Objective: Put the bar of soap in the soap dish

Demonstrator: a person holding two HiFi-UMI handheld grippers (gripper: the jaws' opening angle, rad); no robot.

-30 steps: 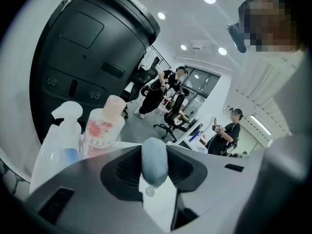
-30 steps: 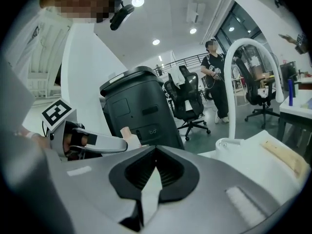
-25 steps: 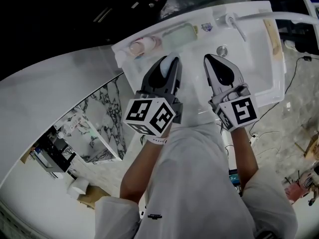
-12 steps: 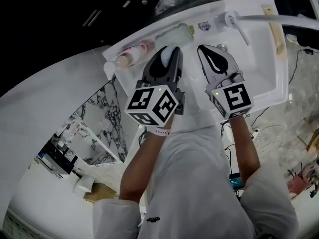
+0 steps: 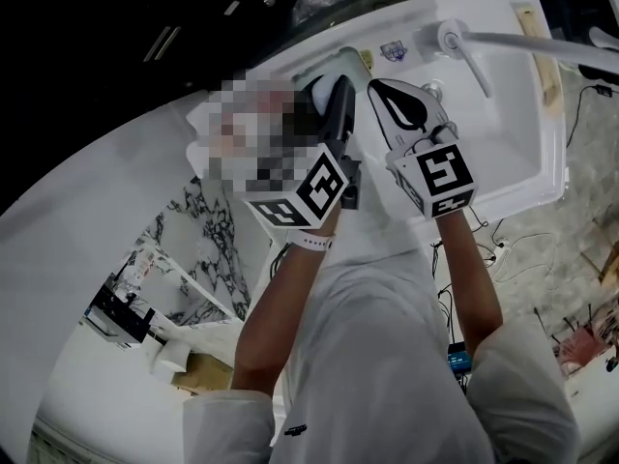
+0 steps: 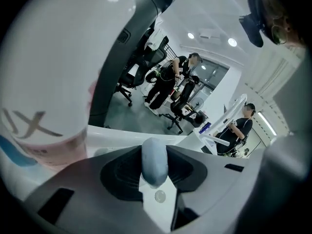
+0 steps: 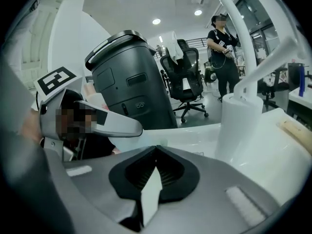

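Two tools above a white sink, soap undelivered.
The left tool grips the pale blue bar of soap; the right tool is closed, empty. The soap dish lies just beyond, at one o'clock; lowering and release seemingly remain.

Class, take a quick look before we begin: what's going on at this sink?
A person stands at a white sink with a gripper in each hand. The left gripper is shut on a pale bar of soap and held near the back edge of the sink, where the pale green soap dish appears to sit. The right gripper hangs alongside it, jaws together with nothing between them. The soap is not yet in the dish.
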